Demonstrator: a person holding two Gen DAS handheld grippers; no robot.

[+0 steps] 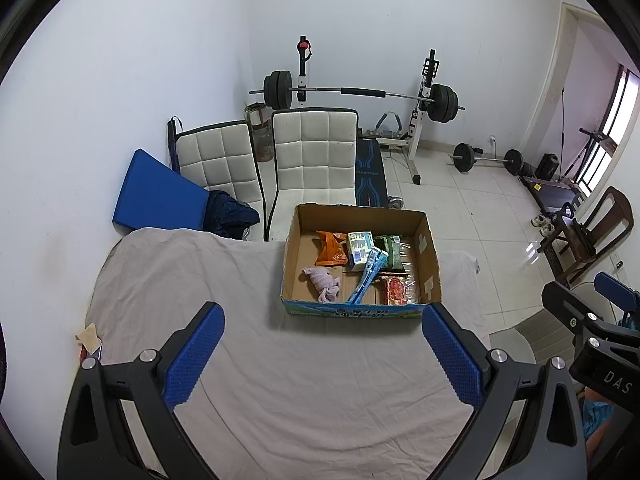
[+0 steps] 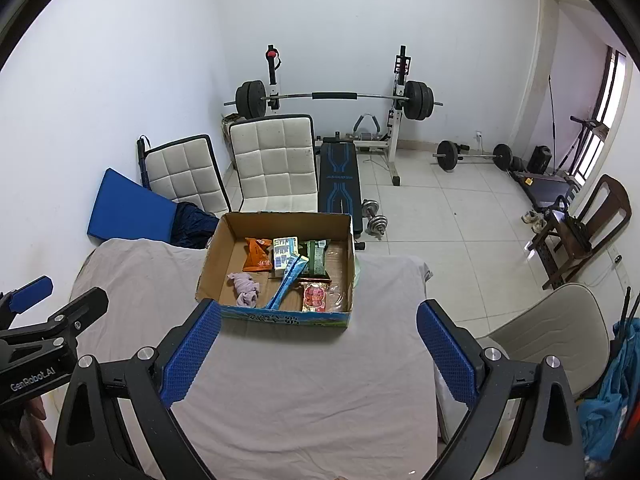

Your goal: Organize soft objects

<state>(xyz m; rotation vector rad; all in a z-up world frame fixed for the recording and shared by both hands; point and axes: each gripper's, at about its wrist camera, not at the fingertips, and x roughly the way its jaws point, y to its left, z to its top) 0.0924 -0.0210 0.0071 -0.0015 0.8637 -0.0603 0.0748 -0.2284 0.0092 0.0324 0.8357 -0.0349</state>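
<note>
The left gripper (image 1: 322,354) is holding its blue-padded jaws spread wide over the grey cloth-covered tabletop (image 1: 304,392), gripping nothing. The right gripper (image 2: 320,352) is doing the same, its jaws wide apart and empty above the cloth.

Ahead of both, toward twelve o'clock, an open brown cardboard box with a blue printed front panel (image 1: 432,264) is sitting on the far part of the tabletop. Inside it, a crumpled pale lilac cloth (image 1: 323,280) is lying at the near left, roughly seven o'clock within the box, its long axis running from upper left to lower right. An orange snack bag (image 1: 330,249) is lying at eleven o'clock, a white and green printed carton (image 1: 360,249) is leaning at the centre, and a long blue wrapped packet (image 1: 366,280) is slanting from the centre toward the near wall, pointing at six o'clock. A dark green packet (image 1: 390,254) is lying to the right of the carton, and a clear packet with red contents (image 1: 396,290) is resting at five o'clock.

The left view is showing the right gripper's black body at its three o'clock edge; the right view is showing the left gripper's body at nine o'clock. Only the right view is showing a pair of chrome dumbbells (image 2: 374,216) on the white tiled floor (image 2: 460,220) and the beige plastic chair seat (image 2: 560,320) at four o'clock.
</note>
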